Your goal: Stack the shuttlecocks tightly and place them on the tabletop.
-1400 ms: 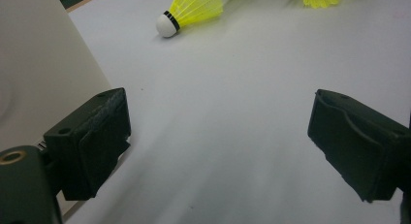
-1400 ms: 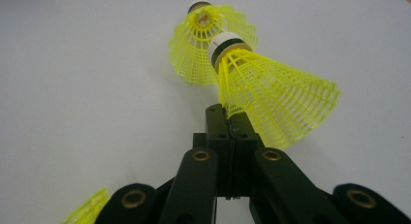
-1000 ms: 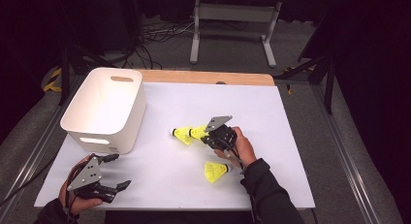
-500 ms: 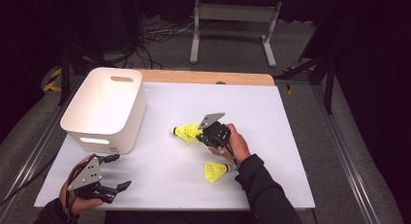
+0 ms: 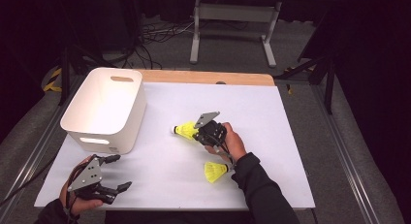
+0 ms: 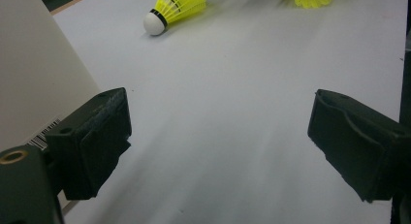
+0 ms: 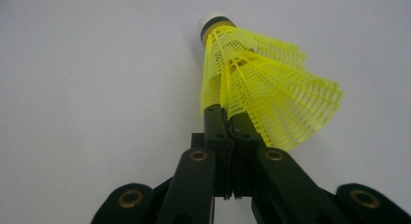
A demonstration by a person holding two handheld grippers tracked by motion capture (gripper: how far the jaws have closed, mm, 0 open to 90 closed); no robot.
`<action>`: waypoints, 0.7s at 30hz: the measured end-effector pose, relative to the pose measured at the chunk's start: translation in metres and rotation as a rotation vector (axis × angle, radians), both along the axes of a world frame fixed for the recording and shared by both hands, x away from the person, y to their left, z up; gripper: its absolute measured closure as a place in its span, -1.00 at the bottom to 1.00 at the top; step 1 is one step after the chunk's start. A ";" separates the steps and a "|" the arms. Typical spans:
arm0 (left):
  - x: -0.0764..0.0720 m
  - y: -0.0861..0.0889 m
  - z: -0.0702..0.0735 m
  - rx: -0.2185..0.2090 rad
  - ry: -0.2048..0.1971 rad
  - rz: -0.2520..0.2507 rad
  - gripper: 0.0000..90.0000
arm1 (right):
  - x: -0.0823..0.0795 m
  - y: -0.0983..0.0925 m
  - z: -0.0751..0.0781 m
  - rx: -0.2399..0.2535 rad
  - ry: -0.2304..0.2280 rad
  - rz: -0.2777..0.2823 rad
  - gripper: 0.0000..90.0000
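Shuttlecock (image 5: 185, 130) pinched by right gripper (image 5: 197, 132), cork toward bin (image 5: 104, 110), lying level

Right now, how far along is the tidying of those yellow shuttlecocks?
Nothing looks stowed yet: the bin shows no shuttlecock inside. In hand: the right gripper is shut on one shuttlecock by its skirt. Left: the second shuttlecock lies on the table, and the left gripper waits open.

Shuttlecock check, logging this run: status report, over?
Right gripper shut on shuttlecock skirt. Left gripper open, empty. Second shuttlecock on table; path to bin clear.
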State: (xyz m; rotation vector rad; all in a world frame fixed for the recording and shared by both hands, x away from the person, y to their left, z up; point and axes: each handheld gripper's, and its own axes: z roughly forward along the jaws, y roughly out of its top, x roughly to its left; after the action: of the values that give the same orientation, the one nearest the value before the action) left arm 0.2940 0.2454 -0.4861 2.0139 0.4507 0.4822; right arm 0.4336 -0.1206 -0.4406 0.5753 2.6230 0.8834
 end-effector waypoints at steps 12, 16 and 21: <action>0.000 -0.001 0.000 0.003 0.003 -0.005 -0.80 | 0.002 0.005 -0.004 -0.025 0.008 -0.019 0.75; 0.000 -0.001 0.000 0.002 0.005 -0.002 -0.80 | 0.001 0.005 -0.003 -0.030 0.003 -0.025 0.57; 0.000 -0.001 0.000 0.002 -0.001 0.006 -0.80 | 0.000 0.003 -0.001 -0.036 0.000 -0.037 0.28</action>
State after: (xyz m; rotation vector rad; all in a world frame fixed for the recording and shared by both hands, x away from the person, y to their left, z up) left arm 0.2936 0.2439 -0.4866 2.0150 0.4560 0.4873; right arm 0.4336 -0.1176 -0.4419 0.6119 2.6142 0.8230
